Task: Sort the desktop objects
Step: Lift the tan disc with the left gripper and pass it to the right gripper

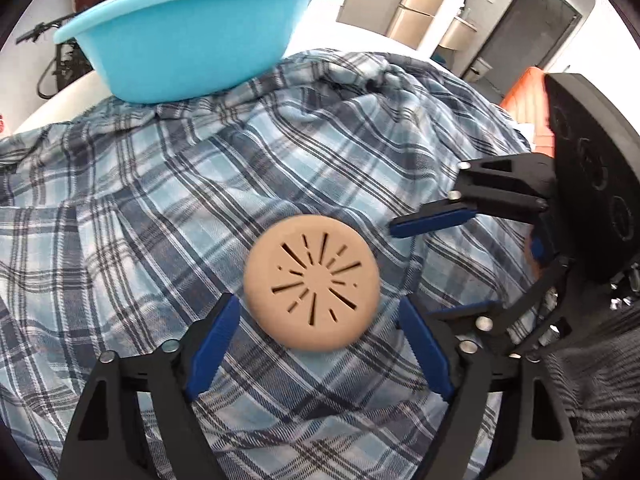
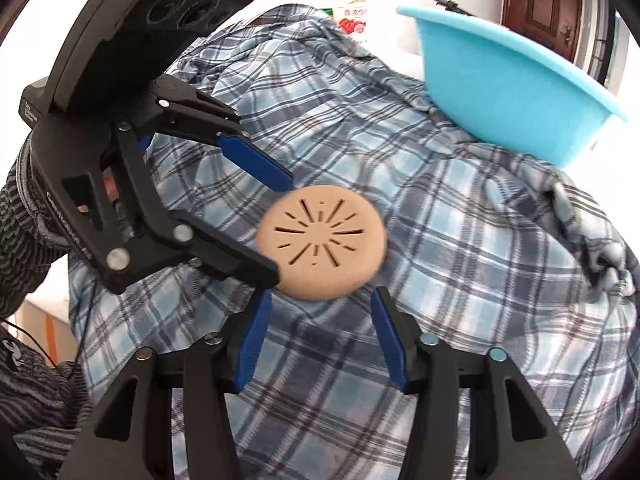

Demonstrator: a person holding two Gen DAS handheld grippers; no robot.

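The tan slotted disc (image 1: 312, 284) is lying on the plaid cloth (image 1: 140, 208), near the blue basin (image 1: 188, 36). Both the left tool (image 1: 316, 344) and right tool (image 2: 316, 340) are standing apart, gripping nothing and flanking the disc. The pick-up step appears to be in hand: one tool is needing to close on the disc's rim before transfer, probably to the basin.

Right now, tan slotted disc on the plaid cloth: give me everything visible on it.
The tan disc is round, matte and rubbery-looking, with rounded edges and dark slits radiating from its centre. It lies flat, slit face up, on the plaid cloth, below the blue basin. The left claw stands open around its near edge; whether the pads touch it is unclear. The right claw is open just short of it.
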